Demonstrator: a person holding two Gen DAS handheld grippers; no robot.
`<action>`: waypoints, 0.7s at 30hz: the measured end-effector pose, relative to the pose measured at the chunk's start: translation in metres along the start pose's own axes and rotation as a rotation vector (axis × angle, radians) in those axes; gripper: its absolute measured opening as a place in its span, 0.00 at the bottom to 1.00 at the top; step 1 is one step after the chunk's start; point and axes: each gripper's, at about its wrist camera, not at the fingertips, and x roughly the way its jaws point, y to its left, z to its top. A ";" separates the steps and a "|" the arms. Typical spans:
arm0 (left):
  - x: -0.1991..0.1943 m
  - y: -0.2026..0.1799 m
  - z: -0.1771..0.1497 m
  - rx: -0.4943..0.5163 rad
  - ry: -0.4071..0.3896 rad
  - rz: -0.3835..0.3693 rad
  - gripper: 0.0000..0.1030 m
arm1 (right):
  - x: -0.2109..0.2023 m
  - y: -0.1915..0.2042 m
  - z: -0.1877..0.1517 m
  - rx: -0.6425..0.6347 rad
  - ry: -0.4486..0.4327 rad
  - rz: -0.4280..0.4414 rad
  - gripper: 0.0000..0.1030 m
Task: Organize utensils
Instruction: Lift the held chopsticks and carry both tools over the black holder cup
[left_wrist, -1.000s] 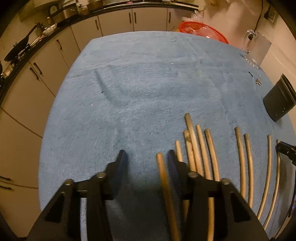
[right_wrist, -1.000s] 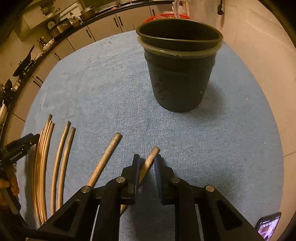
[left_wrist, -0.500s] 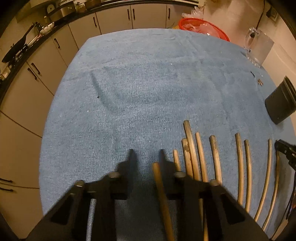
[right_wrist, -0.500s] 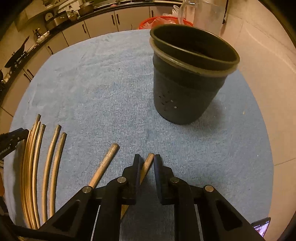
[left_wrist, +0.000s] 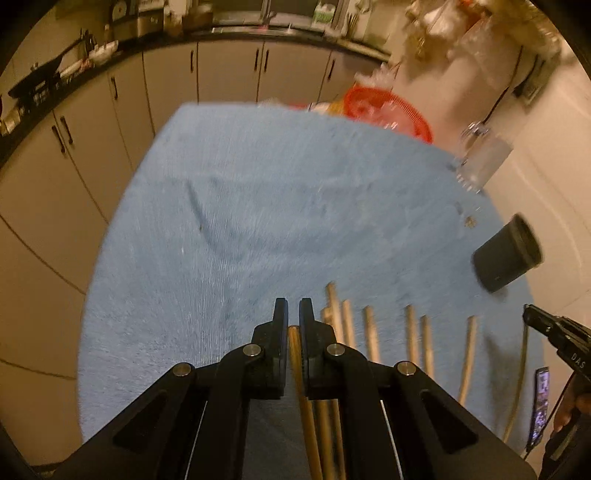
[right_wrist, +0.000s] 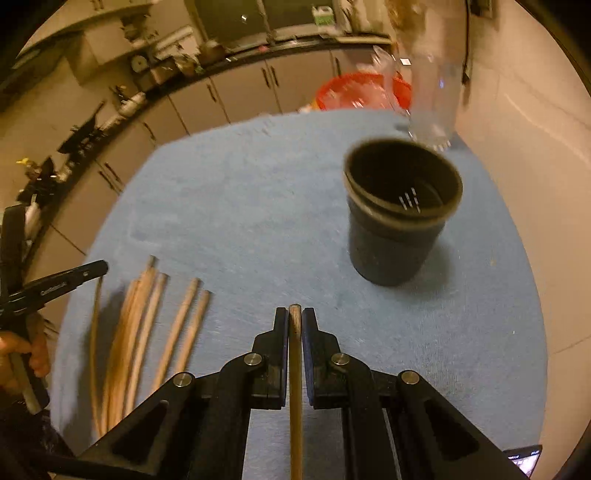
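- Between the left tongs (left_wrist: 293, 314): one chopstick (left_wrist: 295, 354) pinched near its tip.
- Right tongs (right_wrist: 294, 319) clamp another stick (right_wrist: 294, 347).
- Rest lie on blue table (right_wrist: 240, 206); black cup (right_wrist: 399, 221) beyond.
- Risk imo: long sticks swing, miss the rim, tip the cup.

My held sticks (left_wrist: 308, 424) (right_wrist: 294, 406): lower ends cut off by frame edge. Glass jug (right_wrist: 432, 74): blurred.

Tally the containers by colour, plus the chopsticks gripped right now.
Black cup: 1
Red basket: 1
Clear jug: 1
Gripped chopsticks: 2, left chopstick in left gripper, right chopstick in right gripper
Total: 5
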 end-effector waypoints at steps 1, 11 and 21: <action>-0.010 -0.004 0.003 0.006 -0.025 -0.009 0.05 | -0.006 0.001 0.001 -0.008 -0.013 0.008 0.07; -0.102 -0.035 0.022 0.050 -0.277 -0.077 0.00 | -0.070 0.021 0.013 -0.067 -0.169 0.066 0.07; -0.122 -0.064 0.035 0.109 -0.340 -0.081 0.00 | -0.129 0.028 0.026 -0.107 -0.303 0.079 0.07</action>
